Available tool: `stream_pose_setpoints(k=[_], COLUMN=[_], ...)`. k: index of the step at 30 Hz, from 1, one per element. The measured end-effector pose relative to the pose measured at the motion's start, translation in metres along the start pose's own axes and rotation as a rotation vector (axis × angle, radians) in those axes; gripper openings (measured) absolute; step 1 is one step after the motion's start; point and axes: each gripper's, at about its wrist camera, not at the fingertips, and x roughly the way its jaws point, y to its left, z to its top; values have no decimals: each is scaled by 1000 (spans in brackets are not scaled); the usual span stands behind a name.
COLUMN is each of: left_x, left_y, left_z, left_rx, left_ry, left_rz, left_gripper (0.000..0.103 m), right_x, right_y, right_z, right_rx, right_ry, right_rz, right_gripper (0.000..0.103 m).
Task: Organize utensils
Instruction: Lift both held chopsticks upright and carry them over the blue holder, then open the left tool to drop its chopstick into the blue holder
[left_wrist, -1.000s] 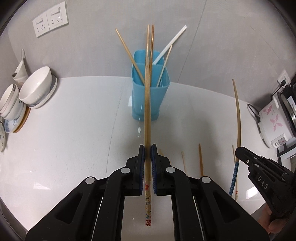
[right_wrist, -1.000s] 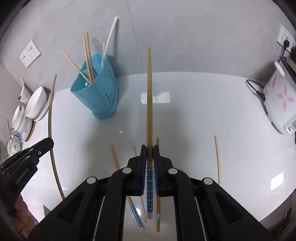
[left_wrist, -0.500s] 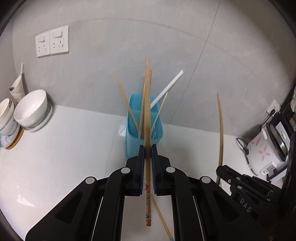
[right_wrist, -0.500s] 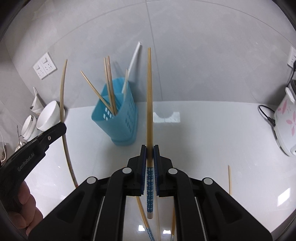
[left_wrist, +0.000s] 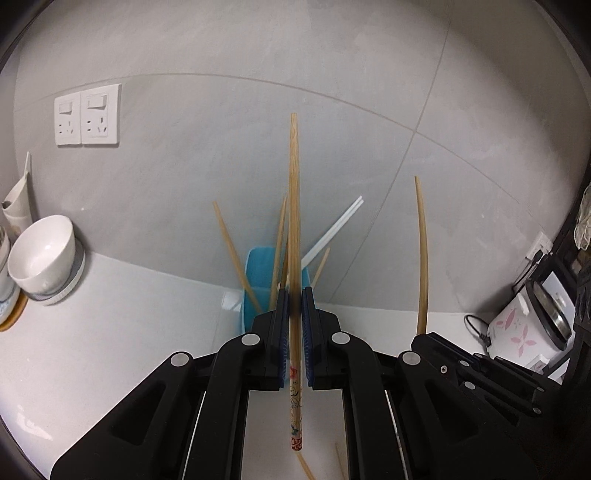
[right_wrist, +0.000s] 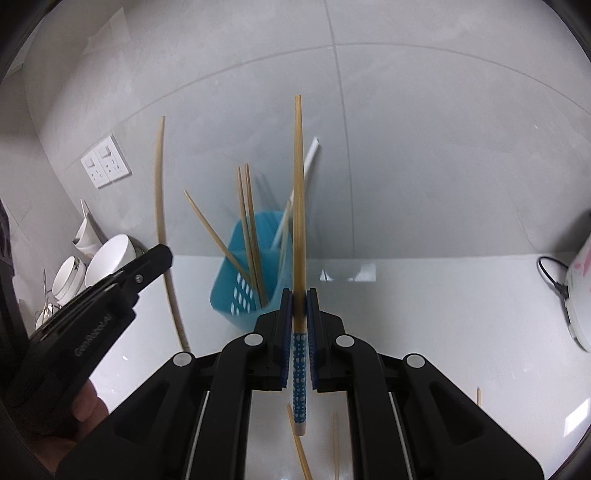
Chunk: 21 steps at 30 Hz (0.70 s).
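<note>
A: Left gripper (left_wrist: 294, 306) status?
B: Jaws clamped on a red-patterned chopstick (left_wrist: 294, 236), upright, tip toward the wall. Blue utensil holder (left_wrist: 258, 280) right behind, on the white surface (left_wrist: 110, 350), already holding several chopsticks.

A: Right gripper (right_wrist: 299, 306)?
B: Jaws clamped on a blue-dotted chopstick (right_wrist: 298, 206), also upright, holder just beyond. Loose chopsticks (right_wrist: 301, 450) lying on the surface below. Bowls (left_wrist: 44, 254) stacked far left.
</note>
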Motion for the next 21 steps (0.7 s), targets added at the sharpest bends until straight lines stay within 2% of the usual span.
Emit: stream_pose_setpoints(k=[11, 14, 21], left_x=[25, 35, 60], left_y=[9, 10, 12], left_z=[18, 20, 15], left_rx=[31, 46, 75], left_ry=[-196, -220, -217], left_rz=[-54, -62, -42], left_gripper=[7, 7, 7], right_x=[17, 23, 36], right_y=[2, 2, -3], right_z=[20, 24, 28], right_rx=[1, 4, 19], right_ry=[-65, -72, -67], right_rz=[2, 1, 2], right_gripper=[7, 7, 7])
